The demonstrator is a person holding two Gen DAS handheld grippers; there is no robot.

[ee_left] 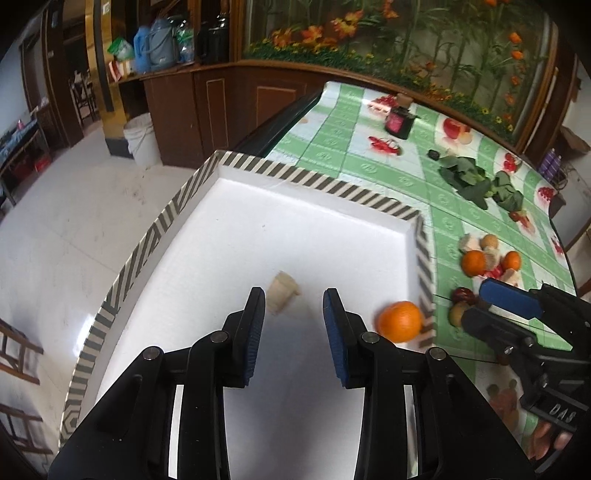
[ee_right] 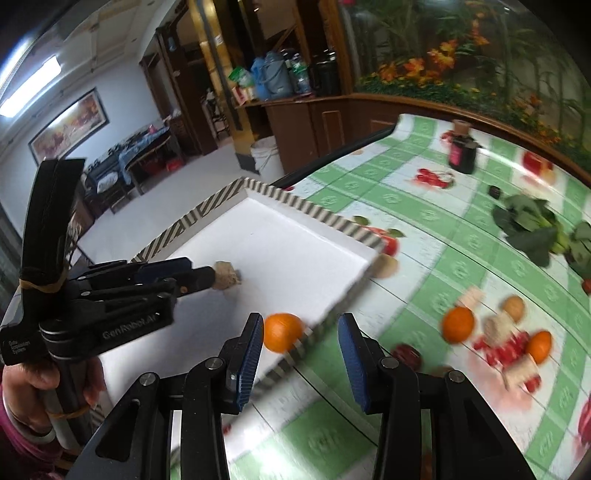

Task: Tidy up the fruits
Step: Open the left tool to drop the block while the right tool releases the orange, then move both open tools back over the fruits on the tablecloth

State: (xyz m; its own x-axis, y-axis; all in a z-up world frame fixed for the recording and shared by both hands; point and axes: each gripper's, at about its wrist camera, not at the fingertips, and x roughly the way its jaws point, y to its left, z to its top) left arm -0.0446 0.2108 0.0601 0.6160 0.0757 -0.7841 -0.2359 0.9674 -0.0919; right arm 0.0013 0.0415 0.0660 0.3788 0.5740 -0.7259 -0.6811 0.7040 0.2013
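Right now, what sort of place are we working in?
Probably a home dining room: a table under a fruit-print oilcloth, wooden cabinets holding thermos jugs, and a big planted glass tank behind.

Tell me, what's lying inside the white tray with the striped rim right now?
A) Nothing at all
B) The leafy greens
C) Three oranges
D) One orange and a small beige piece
D: the tray holds one orange near its corner and a beige piece; the other fruits lie outside on the tablecloth.
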